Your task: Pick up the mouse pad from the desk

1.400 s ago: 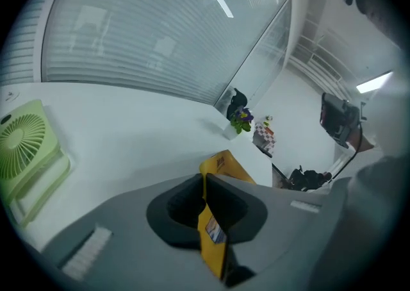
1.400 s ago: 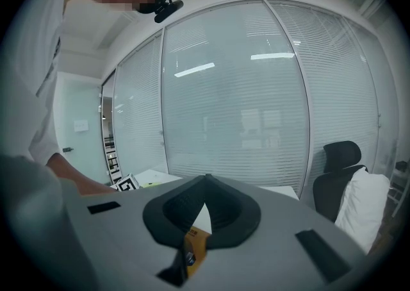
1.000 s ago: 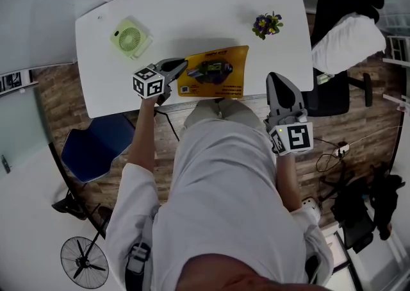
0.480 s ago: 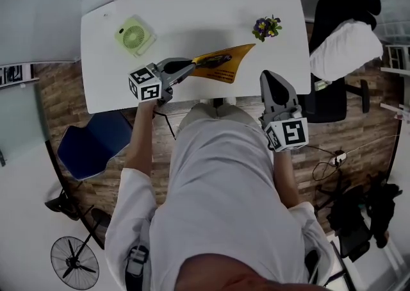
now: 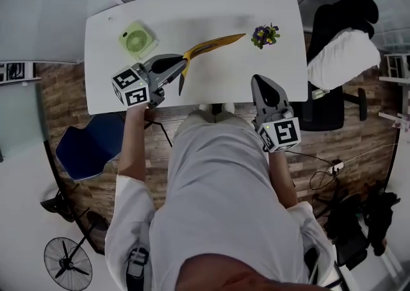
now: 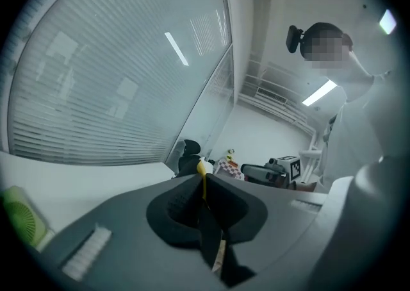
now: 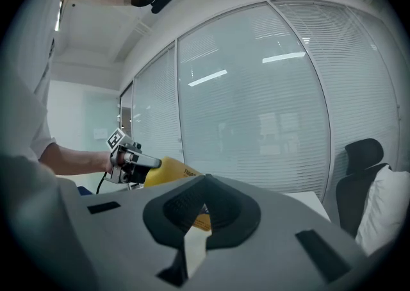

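The yellow mouse pad (image 5: 214,43) hangs above the white desk (image 5: 192,11), seen nearly edge-on and sagging to the right. My left gripper (image 5: 184,60) is shut on its left end. In the left gripper view a thin yellow edge of the mouse pad (image 6: 202,171) shows between the closed pads of the left gripper (image 6: 204,184). My right gripper (image 5: 258,81) hovers at the desk's front edge, to the right of the pad, shut with nothing in it. In the right gripper view the right gripper (image 7: 205,203) points at the raised mouse pad (image 7: 172,171).
A small green fan (image 5: 136,40) lies at the desk's left, and a little potted plant (image 5: 265,34) at the back right. A black office chair with a white cushion (image 5: 343,40) stands right of the desk. A blue chair (image 5: 90,145) is at the left.
The left gripper has risen with the mouse pad, which lay flat on the desk a second ago and now hangs off it, edge-on. The right gripper has stayed nearly still.
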The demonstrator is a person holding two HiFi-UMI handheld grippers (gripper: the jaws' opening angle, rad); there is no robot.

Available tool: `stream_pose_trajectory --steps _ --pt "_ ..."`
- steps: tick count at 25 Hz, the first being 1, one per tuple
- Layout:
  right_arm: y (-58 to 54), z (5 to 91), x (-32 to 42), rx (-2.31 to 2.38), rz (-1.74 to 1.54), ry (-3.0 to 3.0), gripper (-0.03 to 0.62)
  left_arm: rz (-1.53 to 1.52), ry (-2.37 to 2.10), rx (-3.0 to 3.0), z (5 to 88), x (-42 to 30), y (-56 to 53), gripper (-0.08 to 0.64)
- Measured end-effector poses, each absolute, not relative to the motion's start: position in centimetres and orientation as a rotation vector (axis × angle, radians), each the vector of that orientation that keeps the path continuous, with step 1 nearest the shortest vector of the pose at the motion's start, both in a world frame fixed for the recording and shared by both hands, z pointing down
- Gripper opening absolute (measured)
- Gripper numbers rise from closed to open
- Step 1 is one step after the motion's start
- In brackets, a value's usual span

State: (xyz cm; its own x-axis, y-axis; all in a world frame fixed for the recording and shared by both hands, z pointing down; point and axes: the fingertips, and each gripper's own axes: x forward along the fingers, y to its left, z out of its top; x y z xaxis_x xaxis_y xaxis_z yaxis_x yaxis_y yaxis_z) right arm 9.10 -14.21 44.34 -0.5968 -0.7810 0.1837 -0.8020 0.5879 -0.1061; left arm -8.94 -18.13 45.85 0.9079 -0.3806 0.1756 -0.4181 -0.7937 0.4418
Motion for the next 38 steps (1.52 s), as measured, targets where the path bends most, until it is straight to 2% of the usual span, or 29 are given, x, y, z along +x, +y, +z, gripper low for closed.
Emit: stream_pose_trajectory --steps 12,27,38 --pt "-15.9 40.5 7.8 1.290 0.162 -2.791 0.002 0.070 -0.981 2.654 38.4 -10.8 -19.6 0.015" --pt "-18.2 34.2 5.2 1.206 -0.001 -2.933 0.002 0.251 -1.520 2.850 29.1 -12.0 -18.0 0.015" --pt "-19.3 30.1 4.5 1.225 -0.007 -3.005 0.002 0.209 -1.737 2.852 24.5 -11.9 -16.6 0.015"
